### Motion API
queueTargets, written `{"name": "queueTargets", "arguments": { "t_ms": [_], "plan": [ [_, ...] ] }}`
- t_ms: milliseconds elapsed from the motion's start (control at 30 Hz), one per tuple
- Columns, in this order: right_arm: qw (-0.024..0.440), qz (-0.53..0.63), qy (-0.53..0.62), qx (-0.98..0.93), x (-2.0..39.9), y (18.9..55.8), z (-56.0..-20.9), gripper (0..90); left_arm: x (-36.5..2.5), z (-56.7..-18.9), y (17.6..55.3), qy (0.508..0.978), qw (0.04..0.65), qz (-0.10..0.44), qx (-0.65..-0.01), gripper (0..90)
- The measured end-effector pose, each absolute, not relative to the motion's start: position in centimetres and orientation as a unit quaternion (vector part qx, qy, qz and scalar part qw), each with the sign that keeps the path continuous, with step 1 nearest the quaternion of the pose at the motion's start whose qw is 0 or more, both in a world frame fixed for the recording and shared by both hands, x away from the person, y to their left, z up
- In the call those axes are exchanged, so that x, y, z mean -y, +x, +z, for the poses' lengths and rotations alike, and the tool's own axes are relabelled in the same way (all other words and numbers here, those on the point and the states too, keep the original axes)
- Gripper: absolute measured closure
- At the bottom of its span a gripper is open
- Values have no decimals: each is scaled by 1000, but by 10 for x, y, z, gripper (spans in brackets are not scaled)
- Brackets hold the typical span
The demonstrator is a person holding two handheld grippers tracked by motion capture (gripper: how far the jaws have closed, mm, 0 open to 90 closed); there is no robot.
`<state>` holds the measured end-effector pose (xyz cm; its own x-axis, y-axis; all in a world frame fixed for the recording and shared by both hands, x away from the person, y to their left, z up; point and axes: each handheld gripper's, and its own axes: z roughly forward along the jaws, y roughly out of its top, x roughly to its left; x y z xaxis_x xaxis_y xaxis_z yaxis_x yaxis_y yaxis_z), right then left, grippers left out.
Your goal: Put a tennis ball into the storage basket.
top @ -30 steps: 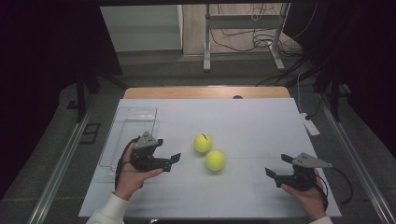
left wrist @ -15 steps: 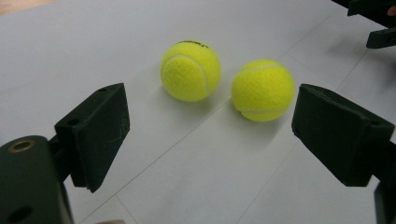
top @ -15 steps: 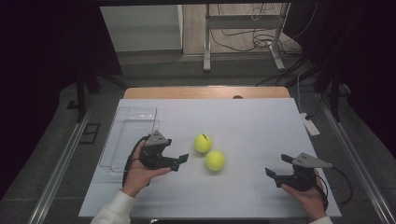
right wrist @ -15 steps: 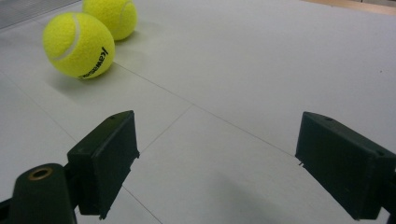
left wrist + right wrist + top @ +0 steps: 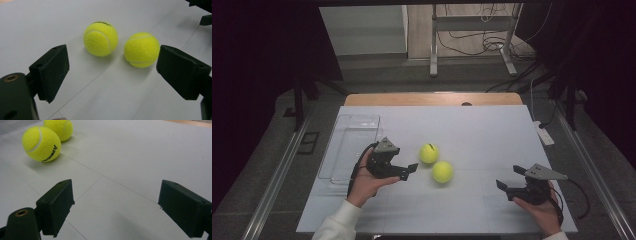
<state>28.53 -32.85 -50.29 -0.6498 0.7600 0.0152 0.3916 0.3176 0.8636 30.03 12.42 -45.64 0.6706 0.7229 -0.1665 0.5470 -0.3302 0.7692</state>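
**Left gripper closes in on two tennis balls, nothing picked up yet**

Since the earlier frames, the left gripper (image 5: 412,170) has slid rightward from beside the clear tray (image 5: 343,150) toward the middle of the high view, while the right gripper (image 5: 503,186) has kept its place at lower right.

Two yellow tennis balls lie on the white table (image 5: 492,130) near the centre of the high view, just beside each other. The upper-left ball (image 5: 429,153) sits a little above and left of the lower-right ball (image 5: 442,171). In the left gripper view, both balls lie ahead of the jaws, which stand wide apart with only bare table between them. The right gripper's jaws are also spread wide and empty, with both balls at the upper left of its view.

Judged from this, the work is at an early stage: the left gripper is near the balls but grips neither. The clear tray at the left of the high view looks empty. Grasping and moving each ball is still to do.
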Motion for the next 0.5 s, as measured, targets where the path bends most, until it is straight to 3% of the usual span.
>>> {"name": "queueTargets", "arguments": {
  "t_ms": [500],
  "plan": [
    [203,453,364,-788,328,285,-503,130,-113,-456,310,814,419,99,-390,121]
  ]
}}
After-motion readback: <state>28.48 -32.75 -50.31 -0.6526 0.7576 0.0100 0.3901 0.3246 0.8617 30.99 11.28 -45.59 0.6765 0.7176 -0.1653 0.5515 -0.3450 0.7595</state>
